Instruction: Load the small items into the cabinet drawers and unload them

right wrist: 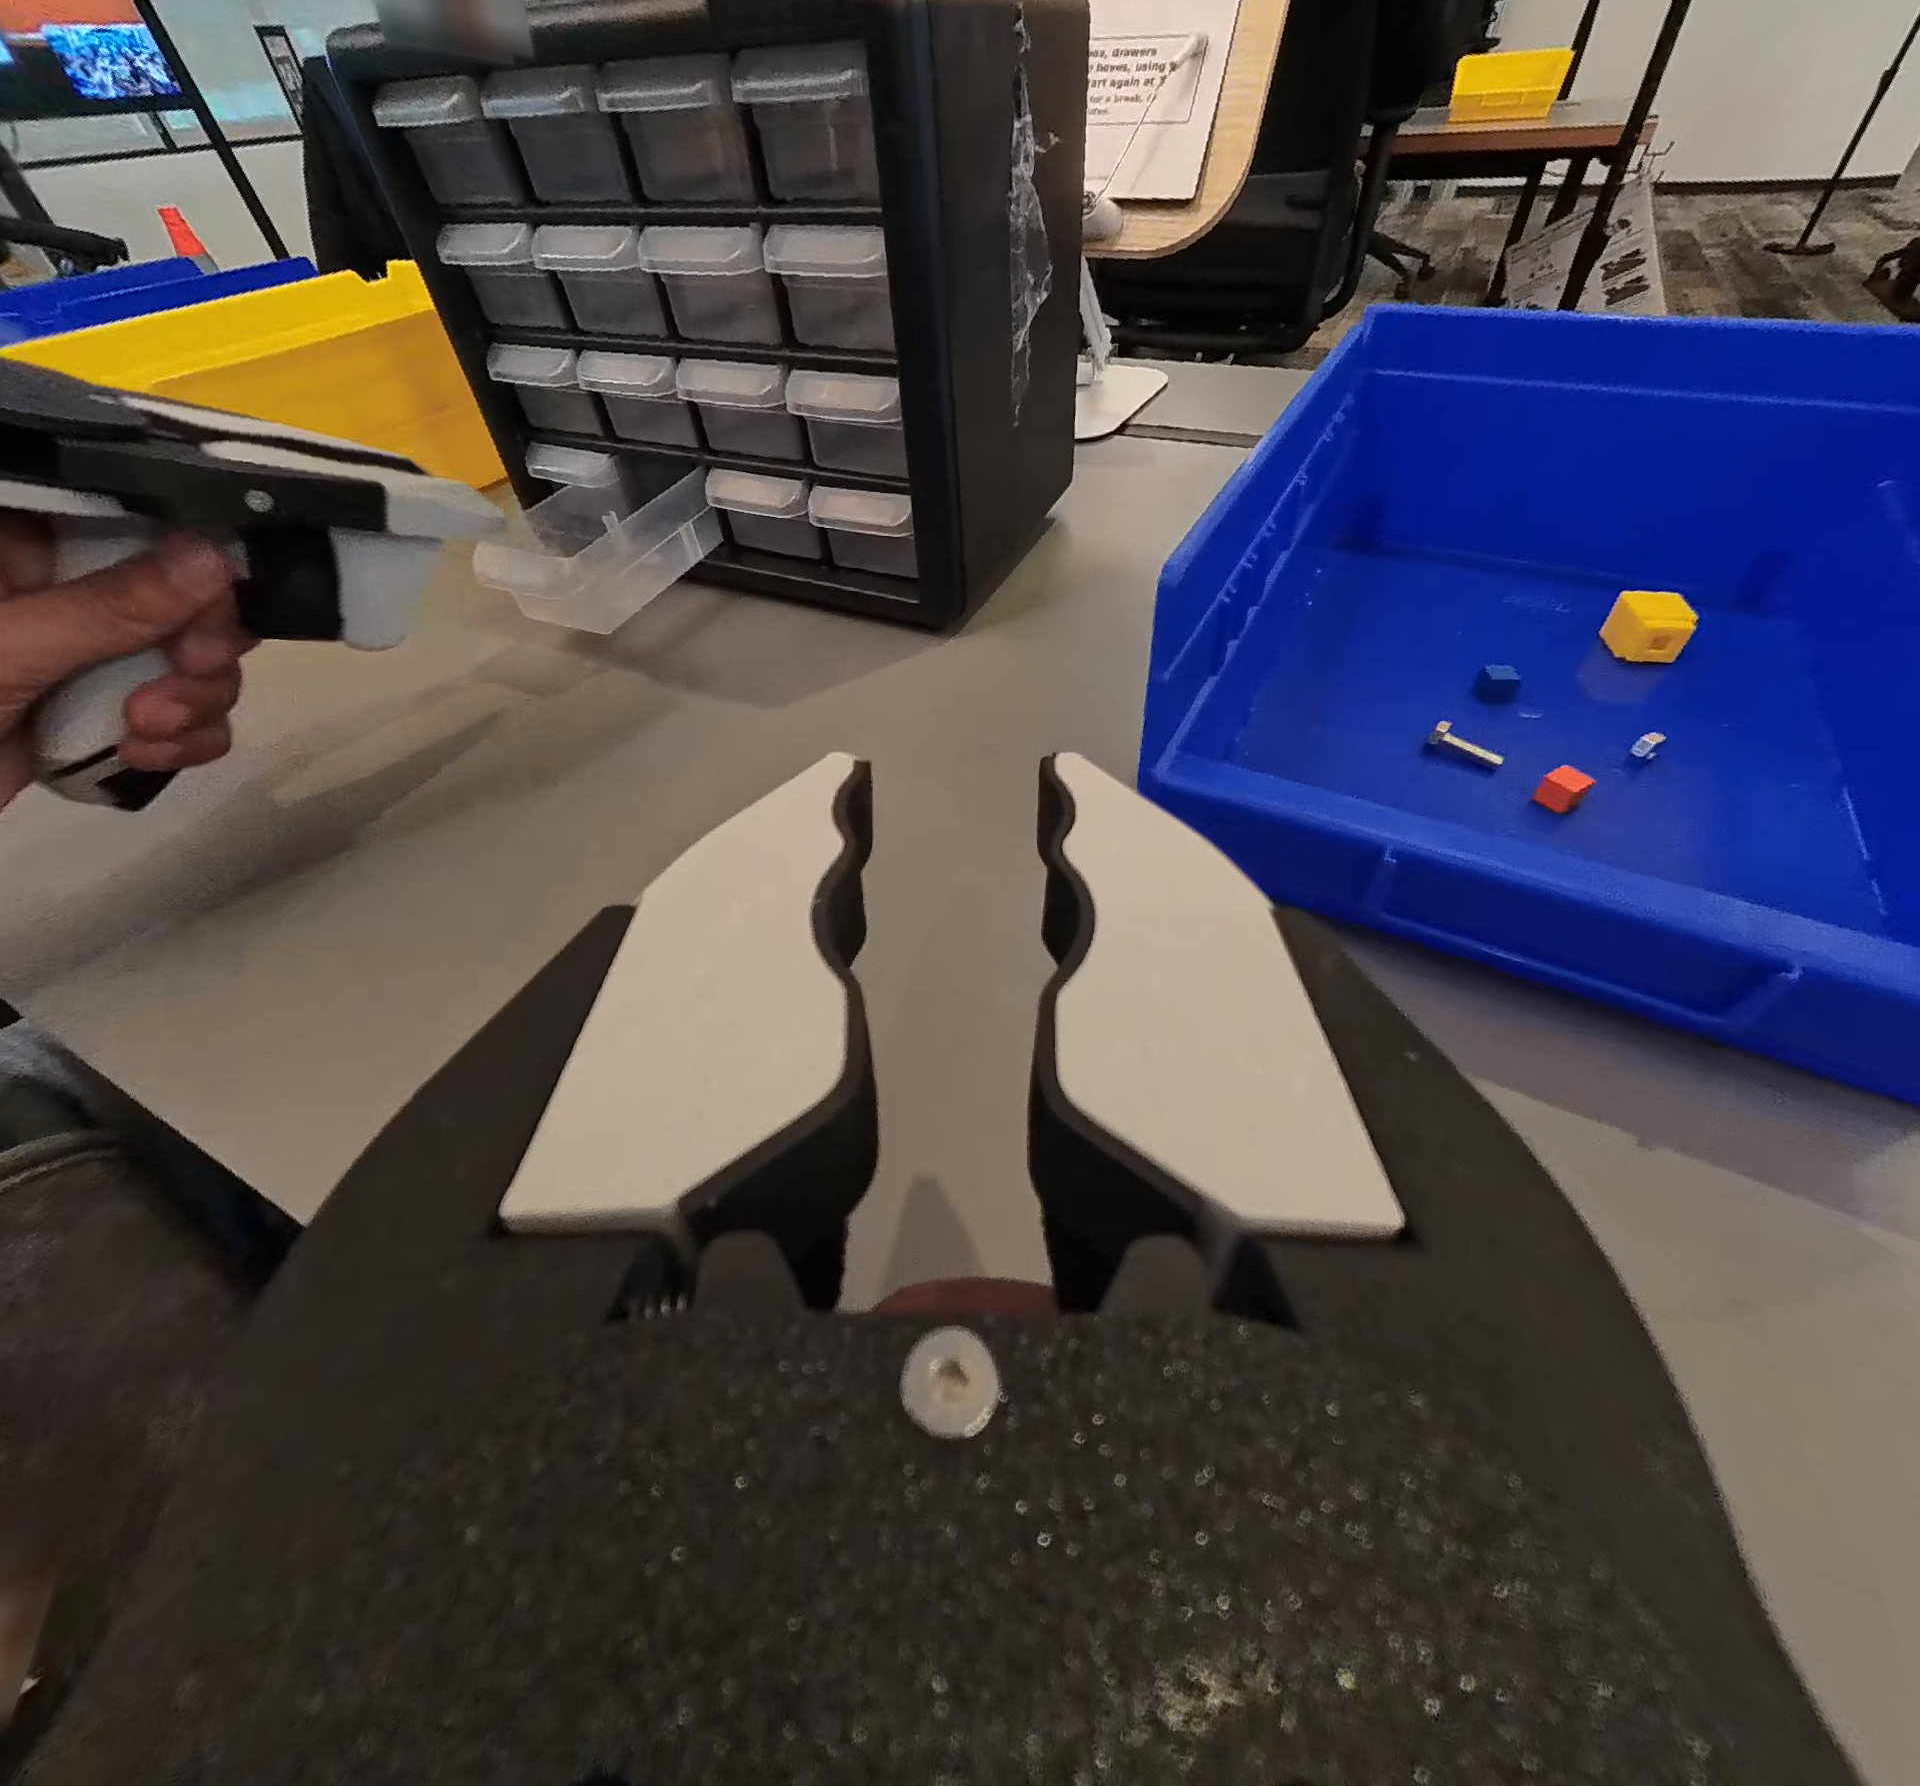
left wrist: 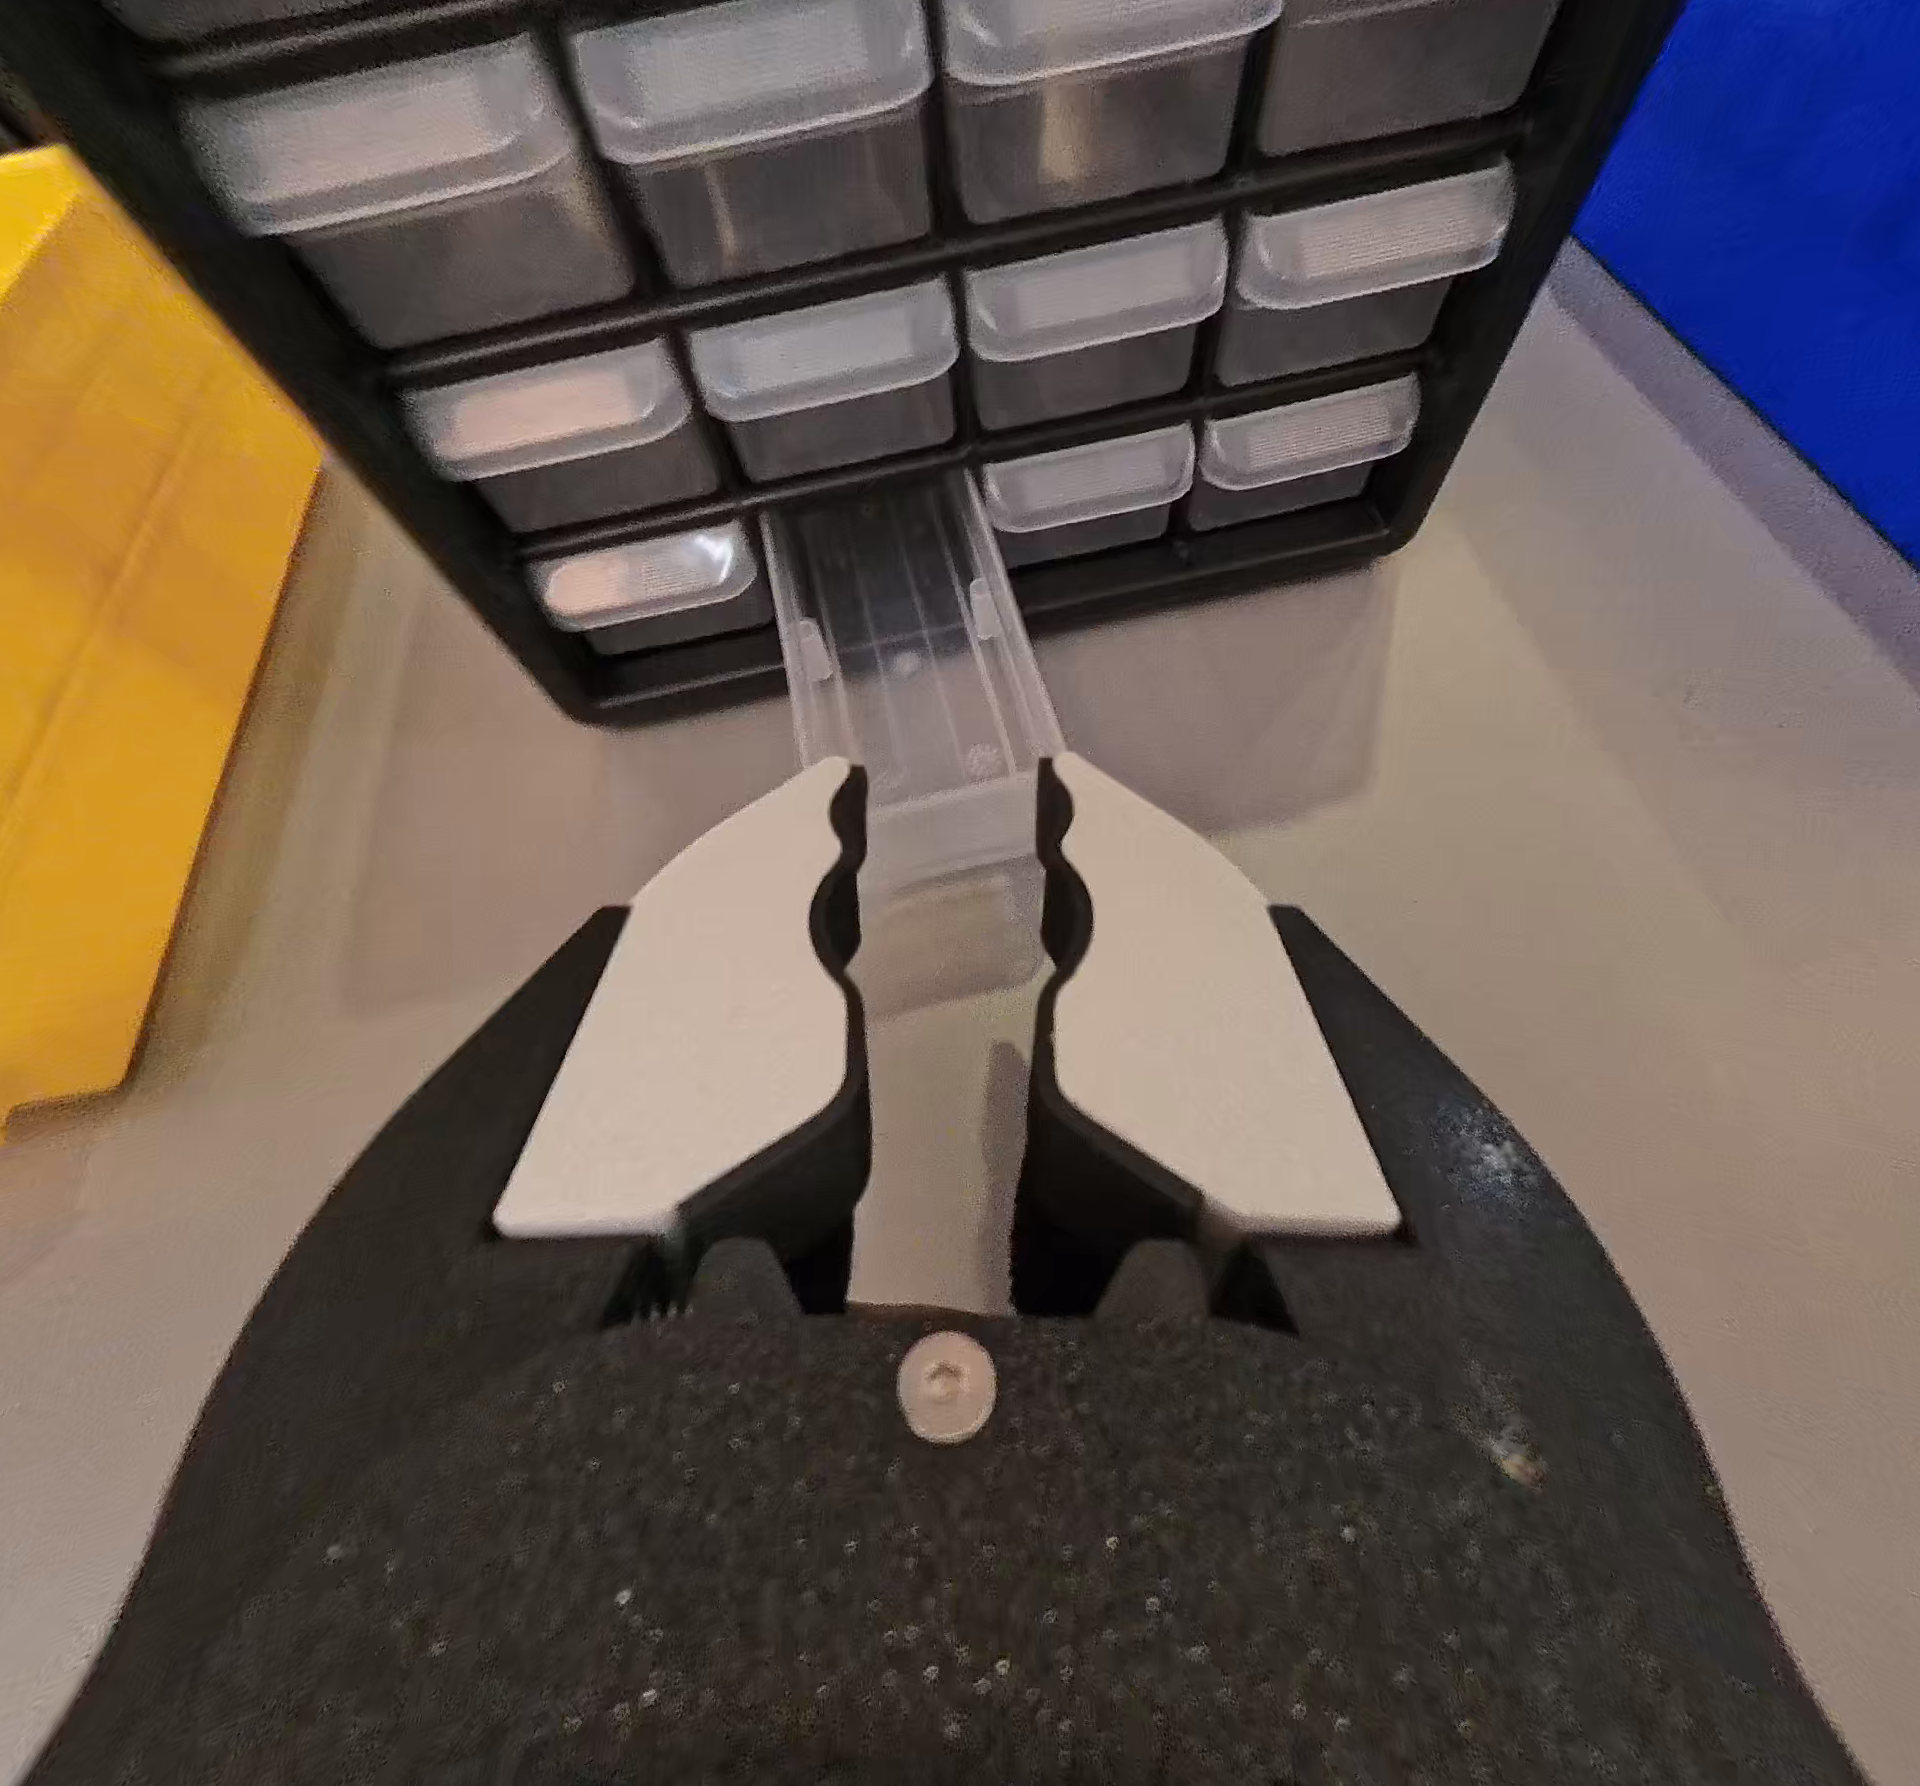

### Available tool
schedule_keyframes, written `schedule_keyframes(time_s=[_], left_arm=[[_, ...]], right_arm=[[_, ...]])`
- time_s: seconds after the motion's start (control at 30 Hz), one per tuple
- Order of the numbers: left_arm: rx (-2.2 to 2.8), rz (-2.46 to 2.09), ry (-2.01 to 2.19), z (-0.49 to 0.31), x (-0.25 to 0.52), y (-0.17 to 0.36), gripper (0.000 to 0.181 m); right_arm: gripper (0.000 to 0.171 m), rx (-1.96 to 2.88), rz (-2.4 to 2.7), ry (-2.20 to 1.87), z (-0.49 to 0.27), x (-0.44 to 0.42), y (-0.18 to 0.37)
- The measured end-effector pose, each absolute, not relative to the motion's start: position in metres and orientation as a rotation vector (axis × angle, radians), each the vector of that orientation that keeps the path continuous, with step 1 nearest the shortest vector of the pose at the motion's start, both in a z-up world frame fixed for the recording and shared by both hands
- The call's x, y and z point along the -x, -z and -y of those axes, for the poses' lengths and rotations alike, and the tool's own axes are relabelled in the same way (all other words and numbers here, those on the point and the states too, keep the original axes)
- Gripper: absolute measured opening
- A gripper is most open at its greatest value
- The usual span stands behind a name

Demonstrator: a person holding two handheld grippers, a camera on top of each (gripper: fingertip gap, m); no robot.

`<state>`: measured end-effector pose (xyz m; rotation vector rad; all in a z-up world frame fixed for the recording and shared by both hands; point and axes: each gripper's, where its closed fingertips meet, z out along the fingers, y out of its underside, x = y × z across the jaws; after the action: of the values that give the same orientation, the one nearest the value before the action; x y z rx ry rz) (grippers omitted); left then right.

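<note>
Clear plastic is what the left gripper (left wrist: 951, 791) has between its fingers: the front of a drawer (left wrist: 914, 687) drawn far out of the bottom row of the black cabinet (left wrist: 1455, 448), second slot from the left. In the left wrist view the fingers sit on either side of the drawer's front; they look closed on it, though the actual contact is hard to make out through the clear plastic. The drawer's long axis runs straight out of the cabinet face toward the near side of the counter (right wrist: 935, 676), front end nearest, and in the right wrist view that front end droops a little below level. It looks empty.

The right gripper (right wrist: 954, 791) hangs over bare counter with its fingers parted and nothing between them. Just to its right the blue bin (right wrist: 1455, 863) holds the small items: a yellow cube (right wrist: 1648, 627), a blue cube (right wrist: 1496, 683), a red cube (right wrist: 1564, 788), a bolt (right wrist: 1465, 749) and a small metal piece (right wrist: 1648, 746). A yellow bin (right wrist: 312, 354) stands left of the cabinet.

The step appears to be opening the drawer for loading. To do it well, keep the pull along the drawer's own axis, stop before its back end leaves the slot, and support the sagging front so it does not tip out. The right gripper can then fetch an item from the blue bin.
</note>
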<state>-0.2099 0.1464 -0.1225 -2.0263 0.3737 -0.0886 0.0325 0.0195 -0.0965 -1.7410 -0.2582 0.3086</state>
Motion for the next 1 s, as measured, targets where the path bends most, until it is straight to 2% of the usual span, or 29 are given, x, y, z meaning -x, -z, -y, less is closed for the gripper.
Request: schedule_keyframes(time_s=[0.3,1.0], left_arm=[[2.148,-0.293,0.053,-0.144,0.214,0.159,0.025],[2.143,-0.312,0.051,-0.230,0.200,0.152,0.024]], right_arm=[[0.030,1.743,0.280,-0.340,-0.021,-0.027,0.097],[0.029,1.771,0.284,-0.353,-0.025,-0.031,0.105]])
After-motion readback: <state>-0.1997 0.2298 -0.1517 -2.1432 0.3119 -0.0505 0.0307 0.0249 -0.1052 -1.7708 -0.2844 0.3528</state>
